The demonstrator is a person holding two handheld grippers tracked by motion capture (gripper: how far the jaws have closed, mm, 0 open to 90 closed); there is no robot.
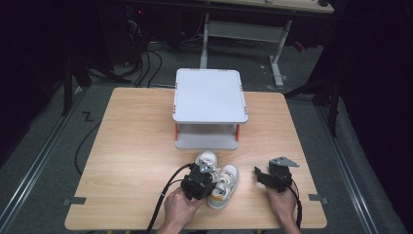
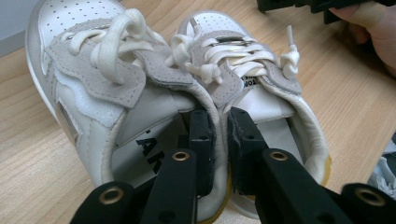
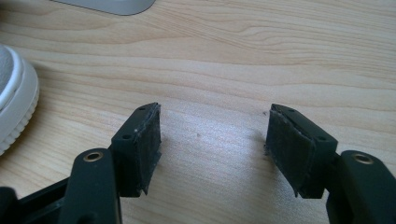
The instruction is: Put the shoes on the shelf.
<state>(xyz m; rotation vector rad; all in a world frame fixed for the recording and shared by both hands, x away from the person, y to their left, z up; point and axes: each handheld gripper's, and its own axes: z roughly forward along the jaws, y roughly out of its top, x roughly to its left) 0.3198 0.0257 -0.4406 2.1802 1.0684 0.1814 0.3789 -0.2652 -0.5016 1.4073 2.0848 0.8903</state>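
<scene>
Two small white sneakers with grey suede trim and cream laces lie side by side on the wooden table (image 1: 131, 141), one (image 2: 88, 84) to the left of the other (image 2: 261, 88). My left gripper (image 2: 219, 121) has one jaw inside each shoe and is shut on their two touching inner collars. In the high view the pair (image 1: 225, 181) sits near the front middle, with the left gripper (image 1: 207, 178) over the heels. My right gripper (image 3: 215, 135) stands open over bare wood just right of the shoes, nothing between its pads (image 3: 144, 140); the high view places this gripper (image 1: 259, 174) at front right.
A white two-level stand (image 1: 209, 95) with orange posts stands at the table's far middle, just behind the shoes. A shoe's rubber toe (image 3: 14, 98) shows at the left edge of the right gripper view. Bare wood lies left and right of the stand.
</scene>
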